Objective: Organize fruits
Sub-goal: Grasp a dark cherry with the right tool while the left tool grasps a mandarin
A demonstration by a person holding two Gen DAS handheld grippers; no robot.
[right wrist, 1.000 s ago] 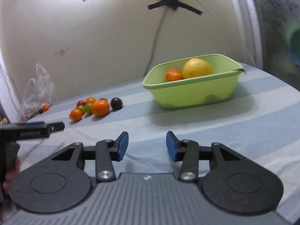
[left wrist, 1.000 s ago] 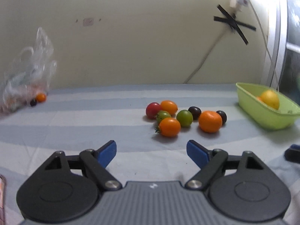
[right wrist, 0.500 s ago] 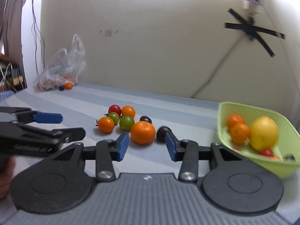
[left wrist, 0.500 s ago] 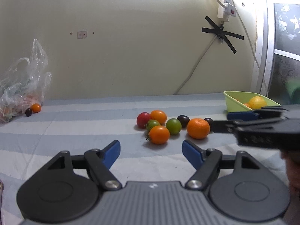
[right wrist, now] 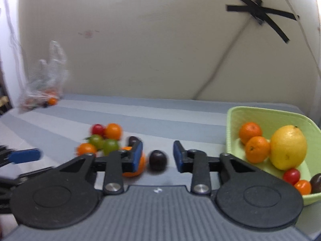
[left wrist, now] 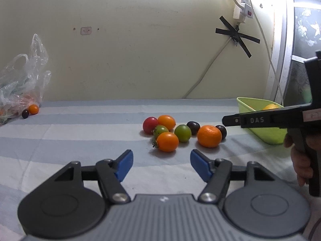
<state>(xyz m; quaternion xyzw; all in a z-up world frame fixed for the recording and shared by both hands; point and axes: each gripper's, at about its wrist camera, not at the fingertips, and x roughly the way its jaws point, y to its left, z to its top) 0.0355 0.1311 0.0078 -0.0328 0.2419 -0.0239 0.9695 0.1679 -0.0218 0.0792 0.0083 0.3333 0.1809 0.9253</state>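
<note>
From the left wrist, the green basket [left wrist: 266,134] is cut off by the right tongs [left wrist: 225,120], which cross in front of it side-on, so only a sliver of a yellow fruit shows above them, and whether their tips are together cannot be read here; a hand [left wrist: 301,160] grips their handle at the frame's edge. Left of the basket on the striped tabletop [left wrist: 80,140] lies a cluster: a mandarin [left wrist: 209,136] nearest, a dark plum [left wrist: 221,132] half hidden behind it, then another dark plum [left wrist: 193,127], green, red and orange tomatoes. The left tongs [left wrist: 161,164] hang short of the cluster, closing, with nothing between the blue pads. Far left of the basket a crumpled plastic bag [left wrist: 22,88] leans at the wall, its contents hard to make out. From the right wrist the picture is smeared. The basket [right wrist: 232,136] sits at the right, its far corner cut off, holding a lemon [right wrist: 287,147] standing with its long axis upright, two mandarins and small tomatoes. Just left of the basket the right tongs [right wrist: 157,156] are closing around one dark plum [right wrist: 157,160], which sits in the gap, closer to the left pad; no pad presses on it yet. The left pad covers most of the mandarin [right wrist: 140,166] behind it. Further left the tomatoes blur together, and a blue tip of the left tongs [right wrist: 25,156] pokes in at the edge.
</note>
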